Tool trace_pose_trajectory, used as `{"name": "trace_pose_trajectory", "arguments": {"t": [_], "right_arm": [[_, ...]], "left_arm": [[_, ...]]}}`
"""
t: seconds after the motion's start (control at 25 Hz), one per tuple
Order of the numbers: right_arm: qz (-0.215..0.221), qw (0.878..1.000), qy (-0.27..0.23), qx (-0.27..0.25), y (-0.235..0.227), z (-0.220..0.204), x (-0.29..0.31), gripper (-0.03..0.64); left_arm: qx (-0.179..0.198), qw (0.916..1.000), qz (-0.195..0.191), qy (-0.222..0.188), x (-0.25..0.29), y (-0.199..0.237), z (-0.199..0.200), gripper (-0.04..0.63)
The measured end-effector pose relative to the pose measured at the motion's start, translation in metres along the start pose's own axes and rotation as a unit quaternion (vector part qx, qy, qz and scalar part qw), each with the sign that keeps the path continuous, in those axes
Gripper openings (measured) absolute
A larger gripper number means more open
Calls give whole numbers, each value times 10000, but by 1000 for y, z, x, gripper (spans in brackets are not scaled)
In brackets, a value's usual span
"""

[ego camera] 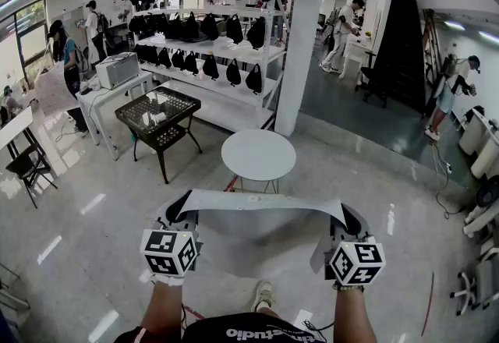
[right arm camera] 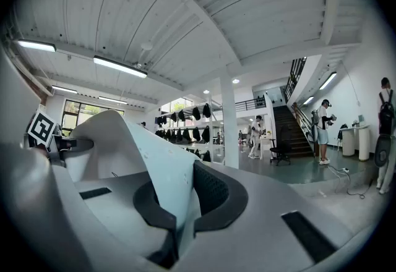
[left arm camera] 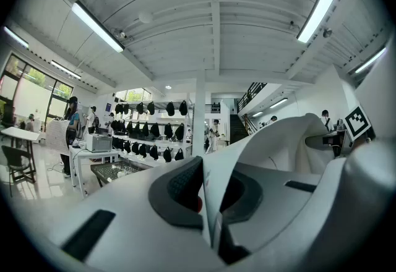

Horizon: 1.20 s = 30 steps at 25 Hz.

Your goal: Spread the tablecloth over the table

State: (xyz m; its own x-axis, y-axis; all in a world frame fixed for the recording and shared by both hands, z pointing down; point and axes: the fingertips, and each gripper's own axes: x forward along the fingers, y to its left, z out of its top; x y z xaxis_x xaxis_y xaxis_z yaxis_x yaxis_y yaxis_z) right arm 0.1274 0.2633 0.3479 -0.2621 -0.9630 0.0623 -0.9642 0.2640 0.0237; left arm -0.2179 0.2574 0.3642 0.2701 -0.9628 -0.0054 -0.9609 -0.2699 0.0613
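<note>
Round white table (ego camera: 258, 154) stands on the floor. White fabric tablecloth (ego camera: 265, 201) is stretched in mid-air (short of the table's near edge). Left gripper (ego camera: 181, 213) and right gripper (ego camera: 351, 218) each have jaws clamped tight on a cloth end.

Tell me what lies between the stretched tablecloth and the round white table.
In the head view, only a short strip of pale floor with a red mark separates the tablecloth from the round table.
</note>
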Motion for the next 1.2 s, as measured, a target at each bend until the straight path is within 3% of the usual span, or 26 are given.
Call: {"name": "trace_pose_trajectory", "arguments": {"t": [0.24, 0.68, 1.2], "right_arm": [[41, 10000, 49, -34, 11, -7, 0, 26], [-53, 9999, 13, -118, 0, -5, -1, 26], [-219, 9996, -31, -155, -1, -1, -11, 26]], "left_arm": [[-313, 9995, -91, -25, -4, 10, -2, 18], [-121, 9999, -79, -36, -1, 3, 3, 18], [-240, 9996, -151, -73, -1, -1, 8, 18]]}}
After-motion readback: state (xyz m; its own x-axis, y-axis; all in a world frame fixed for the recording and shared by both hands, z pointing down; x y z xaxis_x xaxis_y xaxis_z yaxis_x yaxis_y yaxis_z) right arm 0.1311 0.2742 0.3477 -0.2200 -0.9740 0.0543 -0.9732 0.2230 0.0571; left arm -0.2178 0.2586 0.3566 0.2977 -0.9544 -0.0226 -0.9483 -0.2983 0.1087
